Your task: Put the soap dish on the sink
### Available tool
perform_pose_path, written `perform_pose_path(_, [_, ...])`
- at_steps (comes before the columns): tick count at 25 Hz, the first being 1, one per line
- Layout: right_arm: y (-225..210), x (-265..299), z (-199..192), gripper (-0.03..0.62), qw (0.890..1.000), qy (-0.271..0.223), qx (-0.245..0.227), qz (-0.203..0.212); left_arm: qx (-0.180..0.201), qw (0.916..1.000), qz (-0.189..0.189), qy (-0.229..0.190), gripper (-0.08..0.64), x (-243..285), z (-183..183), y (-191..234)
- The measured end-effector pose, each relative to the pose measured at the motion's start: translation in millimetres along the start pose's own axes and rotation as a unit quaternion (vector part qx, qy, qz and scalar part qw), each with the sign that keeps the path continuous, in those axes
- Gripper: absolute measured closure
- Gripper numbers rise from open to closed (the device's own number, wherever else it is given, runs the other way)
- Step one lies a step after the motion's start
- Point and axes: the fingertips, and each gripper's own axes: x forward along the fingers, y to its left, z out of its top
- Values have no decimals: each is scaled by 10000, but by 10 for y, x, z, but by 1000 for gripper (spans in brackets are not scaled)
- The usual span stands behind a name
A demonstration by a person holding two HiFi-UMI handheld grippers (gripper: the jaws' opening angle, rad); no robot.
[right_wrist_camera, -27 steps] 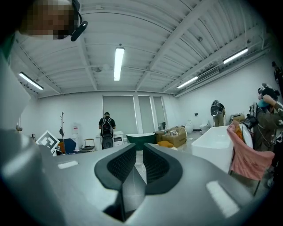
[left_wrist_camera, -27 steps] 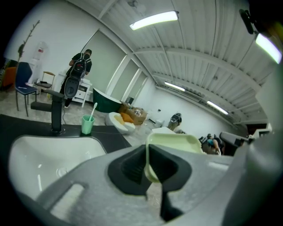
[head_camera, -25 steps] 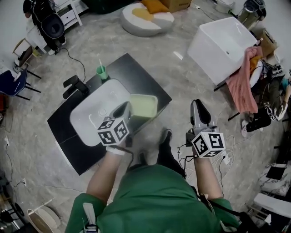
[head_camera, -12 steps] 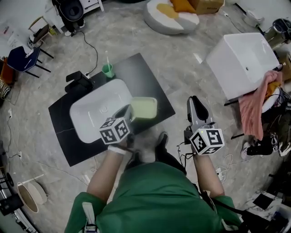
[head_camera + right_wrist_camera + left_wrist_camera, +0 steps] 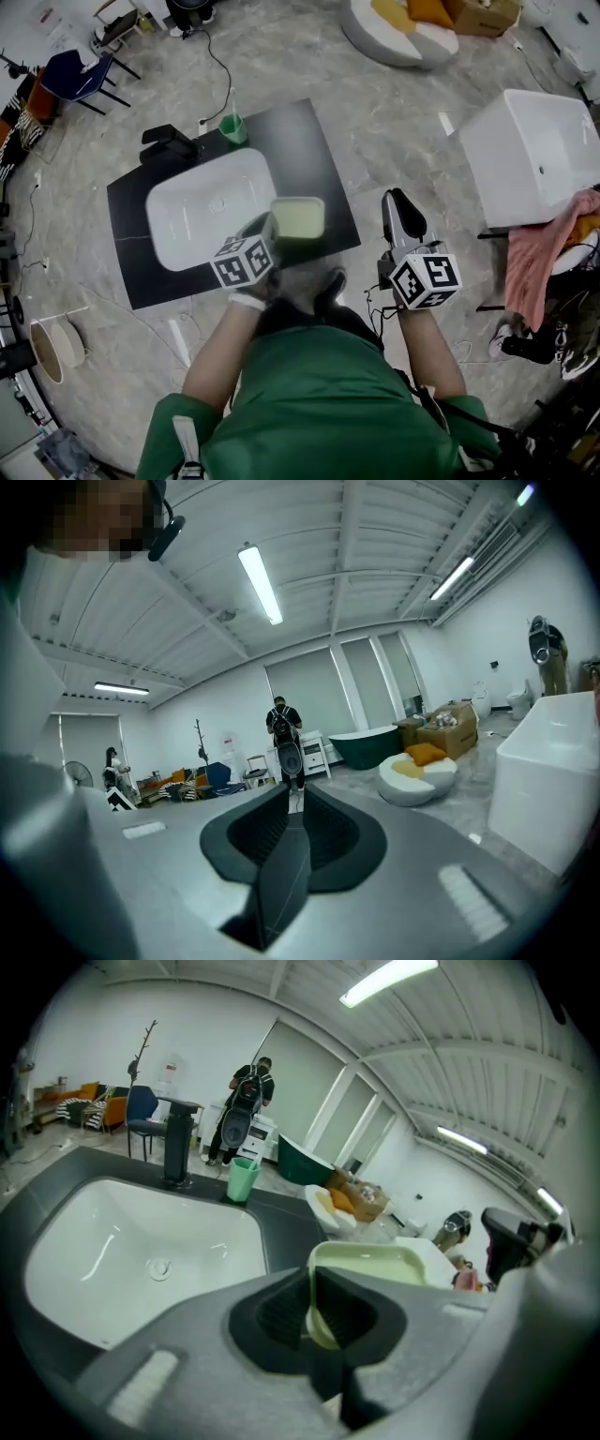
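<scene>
Here, left gripper [image 5: 309, 1290] fingers clamp the level soap dish [image 5: 370, 1262], hollow up; right gripper [image 5: 295, 803] fingers pressed together.

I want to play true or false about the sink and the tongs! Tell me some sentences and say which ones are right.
1. The left tongs pinch the rim of the pale green soap dish. True.
2. The right tongs carry a cup. False: they are shut with nothing between them.
3. The green cup stands inside the basin. False: it stands on the dark counter, next to the black faucet.
4. The basin is white. True.
5. The soap dish lies in the middle of the basin. False: the left tongs hold it at the basin's right side.
</scene>
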Motion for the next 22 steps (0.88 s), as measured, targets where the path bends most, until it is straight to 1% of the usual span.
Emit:
perform_pose_path(5, [-75, 199, -135, 543, 9998, 147, 58, 113, -33, 9994, 315, 126, 540, 203, -153, 143])
perform_pose_path(9, [-74, 326, -207, 543, 9997, 247, 77, 49, -175, 9988, 343, 301, 541, 355, -266, 256])
perform_pose_path(15, [-65, 480, -380, 543, 9990, 425, 71, -95, -185, 9979, 353, 516, 540, 599, -380, 420])
perform_pose_path(17, [-96, 518, -466, 543, 9985, 504, 97, -170, -42, 9977, 374, 558, 540, 685, -410, 438])
perform_pose_path(20, [-135, 552, -592, 543, 9977, 612, 127, -252, 283, 9967, 377, 660, 540, 816, -493, 432])
perform_pose_path(22, [-172, 583, -642, 543, 9973, 650, 150, -304, 393, 9957, 351, 767, 540, 911, -554, 421])
